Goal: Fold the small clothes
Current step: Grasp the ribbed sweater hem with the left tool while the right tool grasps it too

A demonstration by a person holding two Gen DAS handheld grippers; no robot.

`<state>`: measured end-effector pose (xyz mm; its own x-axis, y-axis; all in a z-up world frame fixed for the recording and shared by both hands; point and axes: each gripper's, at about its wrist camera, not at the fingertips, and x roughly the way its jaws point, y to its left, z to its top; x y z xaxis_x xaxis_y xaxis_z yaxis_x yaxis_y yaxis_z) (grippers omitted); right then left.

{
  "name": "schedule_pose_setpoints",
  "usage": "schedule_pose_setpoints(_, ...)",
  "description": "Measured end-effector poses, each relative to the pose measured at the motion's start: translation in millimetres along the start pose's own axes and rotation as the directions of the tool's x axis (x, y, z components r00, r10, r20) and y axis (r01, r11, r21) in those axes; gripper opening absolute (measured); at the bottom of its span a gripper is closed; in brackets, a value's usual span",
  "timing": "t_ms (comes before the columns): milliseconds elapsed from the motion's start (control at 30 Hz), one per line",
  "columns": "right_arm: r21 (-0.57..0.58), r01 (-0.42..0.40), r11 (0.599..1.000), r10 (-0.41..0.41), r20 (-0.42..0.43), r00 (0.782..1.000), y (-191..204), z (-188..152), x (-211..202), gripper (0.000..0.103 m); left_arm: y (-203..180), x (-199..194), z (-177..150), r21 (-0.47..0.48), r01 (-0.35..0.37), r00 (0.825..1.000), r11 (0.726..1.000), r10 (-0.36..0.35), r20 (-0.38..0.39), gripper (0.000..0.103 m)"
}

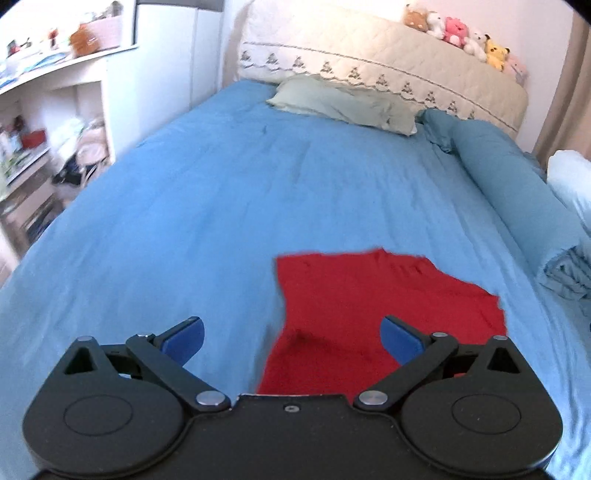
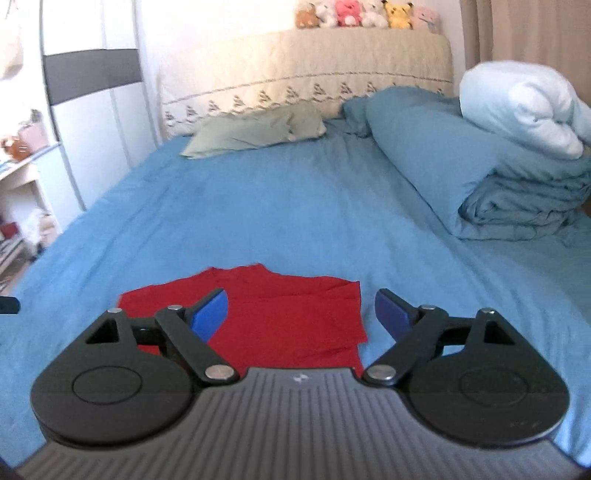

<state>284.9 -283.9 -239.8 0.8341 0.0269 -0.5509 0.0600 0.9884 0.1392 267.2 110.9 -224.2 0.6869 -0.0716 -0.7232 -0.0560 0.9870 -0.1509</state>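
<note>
A small red garment (image 1: 373, 314) lies flat on the blue bedsheet (image 1: 221, 221) near the bed's front edge. In the left wrist view my left gripper (image 1: 291, 336) is open and empty above the garment's left edge, its blue pads wide apart. In the right wrist view the same red garment (image 2: 288, 317) lies under my right gripper (image 2: 301, 314), which is open and empty over the garment's right edge. The garment's near part is hidden behind both gripper bodies.
A green pillow (image 1: 343, 103) lies at the headboard (image 1: 388, 62). A rolled blue duvet (image 2: 443, 158) with a white quilt (image 2: 528, 107) on it lies along the right side. Plush toys (image 2: 365, 13) sit on the headboard. Shelves (image 1: 44, 129) stand left of the bed.
</note>
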Motion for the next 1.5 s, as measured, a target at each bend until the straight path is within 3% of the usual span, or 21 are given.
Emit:
schedule_pose_setpoints(167,-0.023,-0.017,1.000,0.016,-0.030,0.999,-5,-18,-80,0.102,-6,-49,-51,-0.021,-0.006,0.998,1.000,0.005,-0.070,0.103)
schedule_pose_setpoints(300,-0.041,-0.004,0.999,-0.001,-0.121,0.993,-16,-50,-122,0.102,1,-61,-102,-0.025,-0.026,0.986,0.999,0.021,-0.168,0.103)
schedule_pose_setpoints(467,-0.071,0.046,0.996,-0.060,-0.220,0.974,-27,-123,-121,0.102,18,-42,-160,-0.043,-0.048,0.974,0.998,0.037,-0.223,0.097)
schedule_pose_setpoints(600,-0.063,0.051,0.997,-0.069,-0.325,0.943,-35,-182,-99,0.099,24,-21,-192,-0.017,-0.055,0.971,0.998,0.049,-0.235,0.091)
schedule_pose_setpoints(700,-0.062,0.074,0.995,-0.092,-0.386,0.918,-38,-214,-88,0.091,30,-5,-213,-0.031,-0.050,0.965,0.998,0.041,-0.259,0.077)
schedule_pose_setpoints(767,-0.054,0.075,0.996,-0.091,-0.410,0.908,-40,-227,-83,0.090,32,1,-221,-0.036,-0.050,0.961,0.998,0.038,-0.274,0.070)
schedule_pose_setpoints(967,-0.014,0.082,0.997,-0.079,-0.445,0.892,-44,-245,-77,0.088,25,4,-231,-0.005,-0.057,0.959,0.998,0.054,-0.278,0.070)
schedule_pose_setpoints(1267,0.117,0.076,0.990,-0.005,-0.517,0.856,-58,-245,-65,0.062,22,14,-225,0.038,-0.020,0.944,0.999,0.031,-0.328,0.068)
schedule_pose_setpoints(1333,0.138,0.071,0.988,0.014,-0.531,0.847,-58,-247,-64,0.052,22,17,-225,0.051,-0.015,0.939,0.999,0.031,-0.341,0.067)
schedule_pose_setpoints(1500,0.121,0.077,0.990,0.003,-0.549,0.836,-53,-248,-60,0.033,25,24,-223,0.078,-0.005,0.924,0.997,0.035,-0.382,0.050)
